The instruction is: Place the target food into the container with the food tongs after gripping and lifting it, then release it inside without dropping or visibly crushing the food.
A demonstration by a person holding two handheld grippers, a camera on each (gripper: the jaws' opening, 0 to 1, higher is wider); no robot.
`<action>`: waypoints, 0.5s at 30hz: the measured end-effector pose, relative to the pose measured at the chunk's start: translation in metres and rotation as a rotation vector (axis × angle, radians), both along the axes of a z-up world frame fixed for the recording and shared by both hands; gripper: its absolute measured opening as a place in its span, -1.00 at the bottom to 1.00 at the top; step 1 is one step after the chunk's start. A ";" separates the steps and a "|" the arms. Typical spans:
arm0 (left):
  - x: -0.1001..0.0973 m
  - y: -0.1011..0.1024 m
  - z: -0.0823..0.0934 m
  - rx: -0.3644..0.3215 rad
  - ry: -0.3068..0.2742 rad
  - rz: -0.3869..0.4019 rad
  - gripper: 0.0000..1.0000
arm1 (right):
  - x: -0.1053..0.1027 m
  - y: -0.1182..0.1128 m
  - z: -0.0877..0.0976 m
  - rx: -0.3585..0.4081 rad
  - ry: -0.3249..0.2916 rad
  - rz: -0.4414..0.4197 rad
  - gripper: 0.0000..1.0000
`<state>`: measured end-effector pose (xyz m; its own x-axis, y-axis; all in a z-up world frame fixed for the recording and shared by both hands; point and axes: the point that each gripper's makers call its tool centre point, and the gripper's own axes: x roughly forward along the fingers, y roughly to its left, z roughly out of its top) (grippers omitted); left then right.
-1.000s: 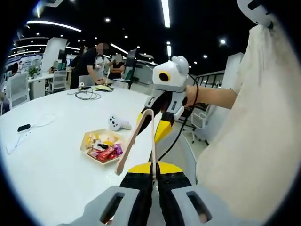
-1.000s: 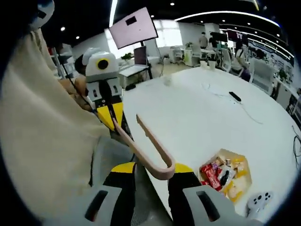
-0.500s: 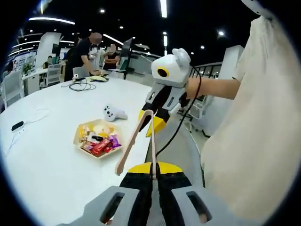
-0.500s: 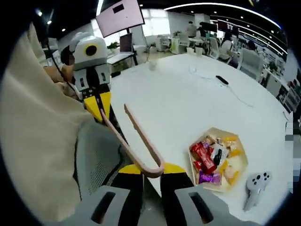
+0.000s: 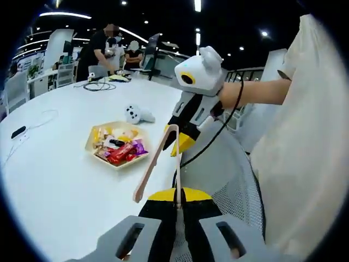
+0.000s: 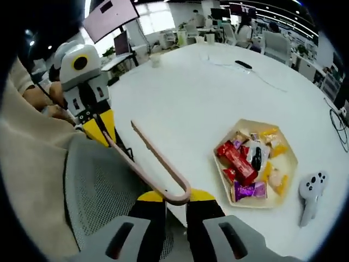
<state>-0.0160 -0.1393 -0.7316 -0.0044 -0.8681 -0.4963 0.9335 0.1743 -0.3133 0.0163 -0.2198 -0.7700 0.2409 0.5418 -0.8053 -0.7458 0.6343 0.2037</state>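
Note:
Pink food tongs (image 5: 158, 158) hang in the air between both grippers, beside the table's edge. My left gripper (image 5: 177, 195) is shut on the end of one tong arm; the other arm's tip is free. My right gripper (image 6: 174, 197) is shut on the bend of the tongs (image 6: 155, 161). It comes into the left gripper view (image 5: 182, 139), and the left gripper (image 6: 102, 124) comes into the right gripper view. A hexagonal tray (image 5: 87, 146) (image 6: 294, 164) on the white table (image 5: 54, 185) holds several wrapped snacks (image 6: 240, 164), apart from the tongs.
A white game controller (image 5: 135, 113) (image 6: 311, 188) lies just beyond the tray. A grey mesh chair (image 6: 98, 191) (image 5: 223, 164) sits under the grippers at the table's edge. Cables and a small black device (image 5: 17, 132) lie farther off. People stand at the far end.
Both views have swung toward the table, so the tray looks larger and nearer in the right gripper view. Both grips on the tongs are unchanged, and the tong arms have the same spread.

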 end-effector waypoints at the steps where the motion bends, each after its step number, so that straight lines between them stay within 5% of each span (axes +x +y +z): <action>1: 0.001 0.001 -0.002 0.005 -0.001 0.002 -1.00 | 0.001 0.001 -0.003 -0.004 0.005 -0.004 -0.76; 8: -0.001 0.009 -0.021 0.045 0.019 -0.001 -1.00 | -0.002 0.009 -0.024 -0.031 0.055 -0.001 -0.73; 15: 0.003 0.012 -0.022 0.050 0.012 -0.006 -1.00 | -0.001 0.011 -0.020 0.000 0.073 -0.026 -0.71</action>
